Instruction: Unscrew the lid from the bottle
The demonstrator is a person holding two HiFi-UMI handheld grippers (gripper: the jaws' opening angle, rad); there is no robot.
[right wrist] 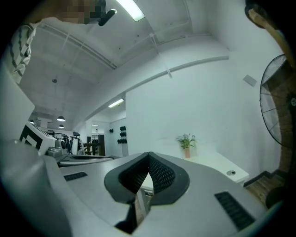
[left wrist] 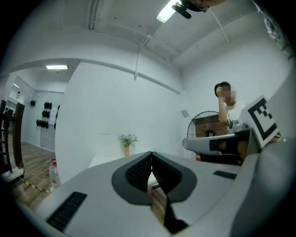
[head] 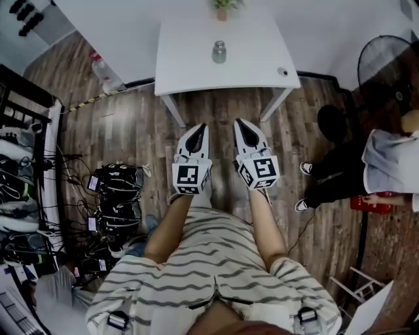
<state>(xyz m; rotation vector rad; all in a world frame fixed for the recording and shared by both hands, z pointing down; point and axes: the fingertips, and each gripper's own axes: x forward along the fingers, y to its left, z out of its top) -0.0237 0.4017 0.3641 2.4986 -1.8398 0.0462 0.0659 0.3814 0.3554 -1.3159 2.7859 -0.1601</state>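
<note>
**Both tongs clenched and empty, bottle standing apart on the bench**

The person is holding the left tongs [head: 201, 127] and the right tongs [head: 239, 123] side by side in front of the body, both pointing level toward the white bench [head: 190, 65]. In the left gripper view the two dark ribbed pads are meeting at the tip with nothing between them. The right gripper view is showing the same: jaws pressed together, gripping nothing. Both tips are hanging over the wooden floor [head: 137, 131], just short of the bench's near edge and not touching it.

The bottle [head: 219, 52] is standing upright near the middle of the bench, with its lid [head: 219, 44] sitting on top. It is well apart from both tongs, roughly in line with the gap between them. Behind it, at the far edge by the wall, a small potted plant [head: 222, 8] is standing. A small round object [head: 282, 72] is lying near the bench's right corner; what it is cannot be told.

To the right a standing fan [head: 387, 65] is facing the room, and a seated person [head: 366, 171] is resting their feet on the floor. On the left, a plastic bottle [head: 105, 73] is leaning by the wall, and a tangle of cables and devices [head: 118, 196] is covering the floor.
</note>
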